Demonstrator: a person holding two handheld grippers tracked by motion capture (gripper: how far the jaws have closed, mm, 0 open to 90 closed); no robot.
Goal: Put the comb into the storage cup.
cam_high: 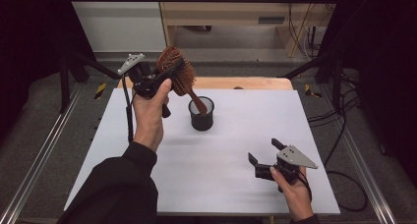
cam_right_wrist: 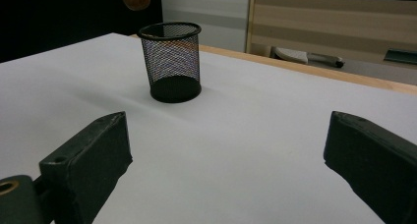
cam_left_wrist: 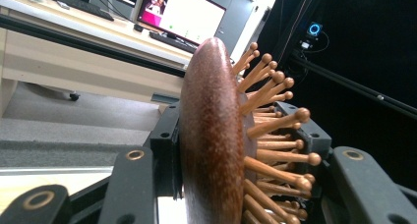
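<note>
Hairbrushes: we count one, wooden (cam_high: 176, 70), pinched in our left gripper (cam_high: 156, 80) jaws above one mesh cup (cam_high: 201, 114). Our right gripper (cam_high: 265, 157) jaws stand spread over the worktop (cam_high: 226, 155).

Left gripper (cam_high: 169, 76) raised at eleven o'clock, jaws clamped; right gripper (cam_high: 265, 157) low at four o'clock, jaws apart.

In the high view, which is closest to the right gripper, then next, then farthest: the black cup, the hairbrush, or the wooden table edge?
From the right gripper:
1. Black cup, mid-table.
2. Hairbrush, held up in the left gripper.
3. Wooden table edge, far side; too close to the hairbrush to call.
</note>
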